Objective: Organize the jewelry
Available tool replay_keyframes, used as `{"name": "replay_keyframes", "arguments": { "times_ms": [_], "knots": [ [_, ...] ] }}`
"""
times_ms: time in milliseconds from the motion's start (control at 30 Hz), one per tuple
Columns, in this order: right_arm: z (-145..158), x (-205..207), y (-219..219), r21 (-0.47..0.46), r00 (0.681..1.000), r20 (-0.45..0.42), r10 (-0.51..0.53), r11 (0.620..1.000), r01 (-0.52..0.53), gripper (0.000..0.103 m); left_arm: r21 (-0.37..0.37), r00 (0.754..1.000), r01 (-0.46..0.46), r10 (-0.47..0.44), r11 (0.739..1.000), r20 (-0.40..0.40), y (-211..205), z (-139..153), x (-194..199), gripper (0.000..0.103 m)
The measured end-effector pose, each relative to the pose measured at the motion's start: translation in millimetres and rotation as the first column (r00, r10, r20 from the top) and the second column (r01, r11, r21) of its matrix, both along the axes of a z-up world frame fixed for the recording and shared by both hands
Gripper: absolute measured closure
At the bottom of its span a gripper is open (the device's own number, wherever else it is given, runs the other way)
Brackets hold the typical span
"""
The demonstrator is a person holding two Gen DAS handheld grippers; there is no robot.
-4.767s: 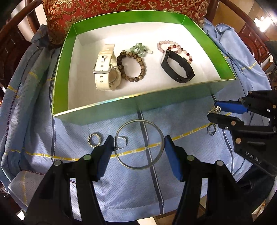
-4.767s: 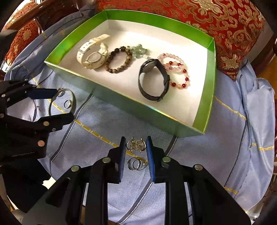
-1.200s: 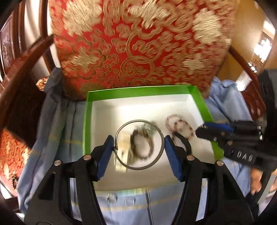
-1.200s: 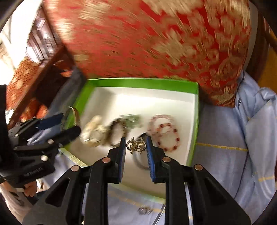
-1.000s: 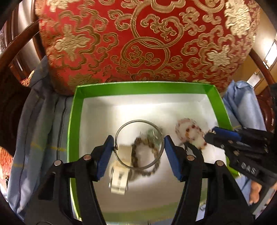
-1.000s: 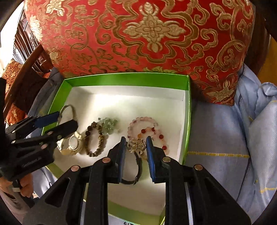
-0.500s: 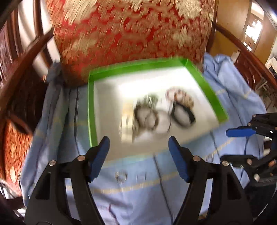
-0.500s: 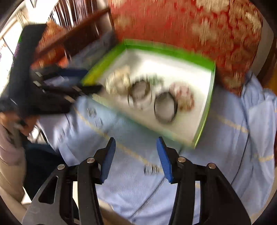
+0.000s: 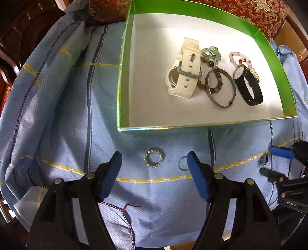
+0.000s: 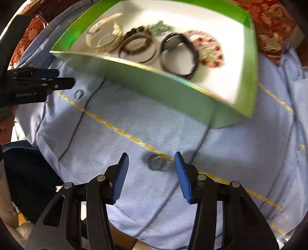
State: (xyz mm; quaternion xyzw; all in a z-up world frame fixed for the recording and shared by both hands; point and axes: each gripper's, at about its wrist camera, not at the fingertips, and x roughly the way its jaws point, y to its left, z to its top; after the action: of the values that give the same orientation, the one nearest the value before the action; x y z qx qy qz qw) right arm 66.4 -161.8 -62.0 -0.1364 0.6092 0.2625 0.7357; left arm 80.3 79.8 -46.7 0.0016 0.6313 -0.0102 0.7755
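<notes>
A green box [image 9: 123, 80] with a white floor holds a white watch [image 9: 185, 70], a brown bead bracelet [image 9: 216, 80], a silver bangle [image 9: 221, 88], a black watch [image 9: 248, 84], pink beads [image 9: 239, 57] and a gold brooch [image 10: 210, 52]. My left gripper [image 9: 154, 163] is open and empty over a sparkly ring [image 9: 154, 158], with a plain ring [image 9: 182, 165] by its right finger. My right gripper [image 10: 151, 169] is open and empty above a blurred ring [image 10: 158, 162] on the blue cloth [image 10: 134, 125].
A red and gold cushion [image 9: 265, 13] lies behind the box. Dark wooden chair arms [image 9: 17, 38] stand at the far left. The right gripper shows at the right edge of the left wrist view [image 9: 277, 161]. The blue cloth is wrinkled at the left.
Both grippers let go of the bangle and the brooch into the box, opened, and pulled back low over the rings on the cloth.
</notes>
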Motion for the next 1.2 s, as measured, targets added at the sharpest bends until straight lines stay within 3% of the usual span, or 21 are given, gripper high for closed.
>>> {"name": "replay_keyframes", "arguments": {
  "times_ms": [100,167,233,333,533,700,933,967,1000,1200],
  "knots": [
    [2,-2,7,0.124,0.997,-0.064,0.033,0.992,-0.024,0.054,0.0,1.0,0.007,-0.007,1.0,0.003,-1,0,-1,0.031],
    [14,-2,7,0.204,0.998,-0.044,0.034,0.979,-0.025,0.054,-0.002,1.0,0.007,-0.007,1.0,0.005,0,0,-1,0.031],
    [24,-1,3,0.218,1.0,-0.001,0.018,0.976,-0.018,0.054,-0.002,1.0,0.003,-0.003,1.0,0.007,3,1,-1,0.03],
    [23,2,-3,0.152,1.0,0.021,-0.01,0.988,0.007,0.054,0.003,1.0,0.002,-0.002,1.0,0.0,5,-2,-4,0.03],
    [3,-22,24,-0.049,0.987,0.084,0.134,0.99,-0.13,0.054,-0.001,1.0,-0.017,0.017,1.0,-0.011,10,-5,-4,0.03],
    [-6,-32,41,-0.171,0.968,0.137,0.209,0.968,-0.185,0.066,0.004,1.0,0.004,-0.004,1.0,-0.01,14,-11,-5,0.028],
    [-18,-48,57,-0.211,0.948,0.132,0.29,0.943,-0.259,0.07,0.004,1.0,-0.001,0.001,1.0,-0.016,10,-9,-5,0.027],
    [-19,-49,59,-0.203,0.948,0.13,0.292,0.943,-0.263,0.08,0.004,1.0,0.0,0.0,1.0,-0.016,10,-9,-5,0.027],
    [-19,-50,60,-0.19,0.948,0.125,0.294,0.944,-0.268,0.083,0.004,1.0,0.001,-0.001,1.0,-0.017,10,-9,-5,0.027],
    [-10,-36,49,-0.137,0.961,0.165,0.224,0.97,-0.202,0.083,0.0,1.0,-0.004,0.004,1.0,-0.011,4,-10,1,0.027]
  ]
}}
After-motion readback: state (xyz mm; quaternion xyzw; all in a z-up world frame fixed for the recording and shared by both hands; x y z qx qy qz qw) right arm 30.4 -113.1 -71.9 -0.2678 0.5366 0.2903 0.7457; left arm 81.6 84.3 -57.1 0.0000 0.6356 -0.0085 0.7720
